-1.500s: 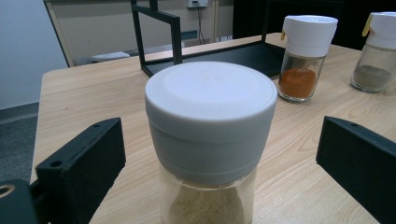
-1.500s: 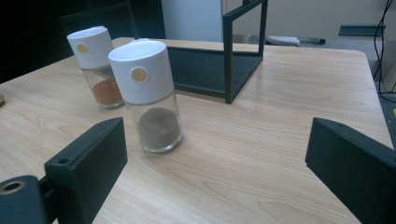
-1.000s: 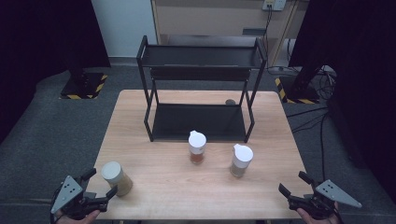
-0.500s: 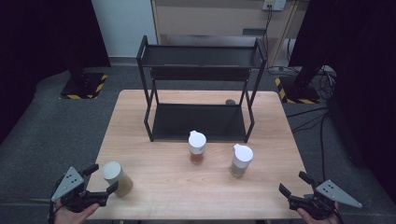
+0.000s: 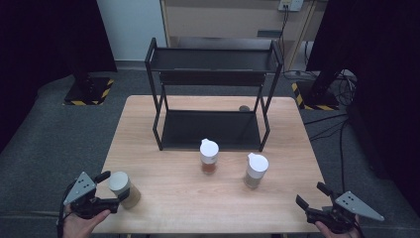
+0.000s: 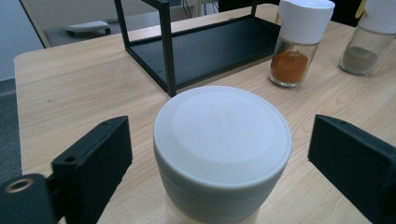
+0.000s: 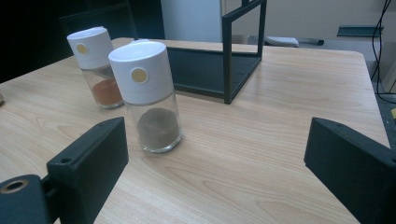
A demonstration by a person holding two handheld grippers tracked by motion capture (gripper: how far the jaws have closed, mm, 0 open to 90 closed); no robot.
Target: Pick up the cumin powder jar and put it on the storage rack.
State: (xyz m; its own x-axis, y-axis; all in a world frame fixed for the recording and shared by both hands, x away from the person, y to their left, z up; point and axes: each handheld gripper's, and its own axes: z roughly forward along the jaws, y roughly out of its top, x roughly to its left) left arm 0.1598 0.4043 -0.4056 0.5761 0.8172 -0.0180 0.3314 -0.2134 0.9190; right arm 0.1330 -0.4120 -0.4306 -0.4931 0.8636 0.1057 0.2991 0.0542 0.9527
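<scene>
Grey-lidded jar (image 6: 222, 140) sits between left tool (image 6: 219, 154) jaws, just closing, gaps both sides

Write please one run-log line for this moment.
left tool: closing around grey-lid jar, pads not touching | right tool: open, holds nothing | two spice shakers: upright before rack

Even, soft overhead light falls on the pale wooden desk (image 5: 168, 208), casting faint shadows; the surroundings are dark. The round grey-lidded jar (image 6: 223, 149) looms slightly soft up close.
</scene>
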